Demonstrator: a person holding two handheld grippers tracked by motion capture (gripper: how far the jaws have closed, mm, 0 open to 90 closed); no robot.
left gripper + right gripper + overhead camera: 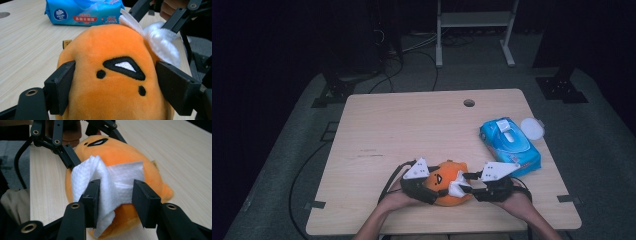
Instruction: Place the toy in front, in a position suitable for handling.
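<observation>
Two grippers meet at the near edge of the table (412,115), and between them we see the orange plush (451,187). It lies on the wood close to our side, a little right of the middle, its stitched face turned toward the left gripper (428,186).

From the left gripper view, we see the plush (112,75) sitting squarely between the two black jaws, one pad pressed into each flank, so our left gripper is clamped on it. The face with its black mouth and two dots looks straight at that camera.

Our right gripper (468,186) comes in from the other side. In the right gripper view a white wipe (110,182) is draped over the plush (125,152), and the jaws stand apart with the wipe between them. The left jaw's pad lies against a fold of the wipe; the right jaw's pad sits at its far edge without squeezing it. We read those jaws as parted, not gripping.

Beyond the plush, farther back and to the right, lies a blue wipe pack (510,145), well apart from both grippers, with a white lid (532,128) just beside it.
</observation>
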